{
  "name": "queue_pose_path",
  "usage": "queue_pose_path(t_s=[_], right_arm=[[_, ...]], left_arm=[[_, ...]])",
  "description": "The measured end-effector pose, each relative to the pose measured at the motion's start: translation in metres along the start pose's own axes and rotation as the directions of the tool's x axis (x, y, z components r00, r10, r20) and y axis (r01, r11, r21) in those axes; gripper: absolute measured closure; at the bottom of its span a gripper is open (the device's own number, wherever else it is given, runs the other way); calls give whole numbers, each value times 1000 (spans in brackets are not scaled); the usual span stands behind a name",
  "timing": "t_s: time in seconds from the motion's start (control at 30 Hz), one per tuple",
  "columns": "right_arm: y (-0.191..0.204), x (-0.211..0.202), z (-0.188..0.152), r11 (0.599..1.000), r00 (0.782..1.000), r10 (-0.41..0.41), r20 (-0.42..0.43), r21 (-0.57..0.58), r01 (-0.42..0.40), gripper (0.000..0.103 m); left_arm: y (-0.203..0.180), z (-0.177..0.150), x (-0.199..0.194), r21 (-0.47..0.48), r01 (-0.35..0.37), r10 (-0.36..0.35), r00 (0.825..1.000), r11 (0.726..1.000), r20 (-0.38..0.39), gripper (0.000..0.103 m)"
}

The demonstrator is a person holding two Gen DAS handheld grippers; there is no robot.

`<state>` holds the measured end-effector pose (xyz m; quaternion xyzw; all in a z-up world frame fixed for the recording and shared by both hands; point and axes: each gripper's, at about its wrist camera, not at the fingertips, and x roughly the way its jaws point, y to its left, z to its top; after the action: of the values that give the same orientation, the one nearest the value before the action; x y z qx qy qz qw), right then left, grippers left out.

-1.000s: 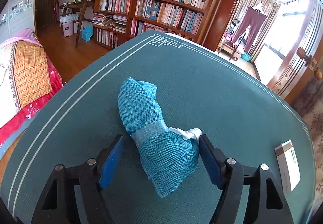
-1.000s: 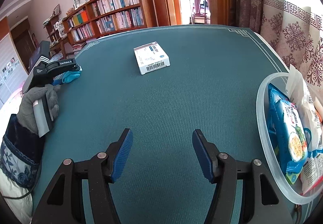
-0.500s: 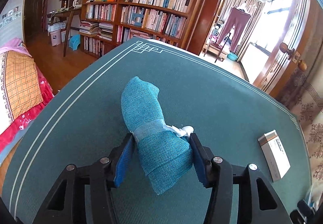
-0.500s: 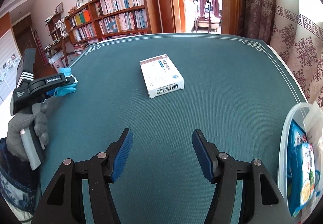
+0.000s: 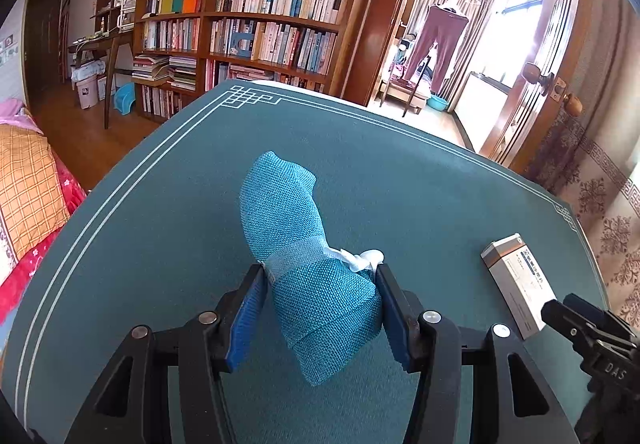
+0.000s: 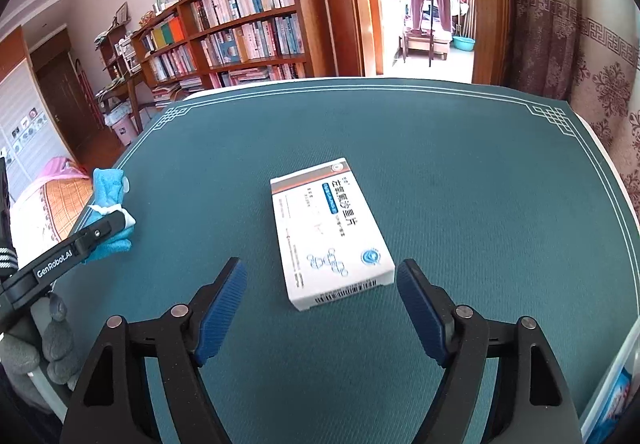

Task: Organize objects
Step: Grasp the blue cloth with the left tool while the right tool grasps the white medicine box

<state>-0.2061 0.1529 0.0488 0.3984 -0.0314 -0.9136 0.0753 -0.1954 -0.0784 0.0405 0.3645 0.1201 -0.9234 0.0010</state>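
**Left grips the bundle, right gapes at the box**

Your left gripper has its blue pads pressed against both sides of the teal bundle, which seems to rest on the green table near its left edge. Your right gripper is spread wide, holding nothing, with the white box lying flat just ahead between its fingers. Box and bundle are well apart.

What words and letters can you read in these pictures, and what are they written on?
"GenRobot.AI" on the arm of the left gripper, seen from the right wrist.
"DAS" on the black body of the right gripper, seen from the left wrist.
The white box has blue Chinese printing and a barcode, too blurred to read.
The book spines on the bookshelf are too small.
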Motion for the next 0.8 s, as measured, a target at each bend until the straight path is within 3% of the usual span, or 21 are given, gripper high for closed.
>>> queue_pose_path(t_s=[0.33,0.43,0.57,0.8], right_arm=[[8,37,3,996,996,-65,-56,-64,61,25],[11,38,1,994,996,-83,-44,-80,79,25],[10,33,-3,993,995,-93,-34,-77,90,36],[11,15,-17,997,997,-67,-27,-40,66,37]], left_arm=[[-7,-3,3,20,9,-9,1000,1000,-4,46],[-8,-5,3,24,12,-12,1000,1000,-6,45],[-8,-6,3,27,16,-16,1000,1000,-7,45],[-12,-7,0,39,34,-34,999,999,0,45]])
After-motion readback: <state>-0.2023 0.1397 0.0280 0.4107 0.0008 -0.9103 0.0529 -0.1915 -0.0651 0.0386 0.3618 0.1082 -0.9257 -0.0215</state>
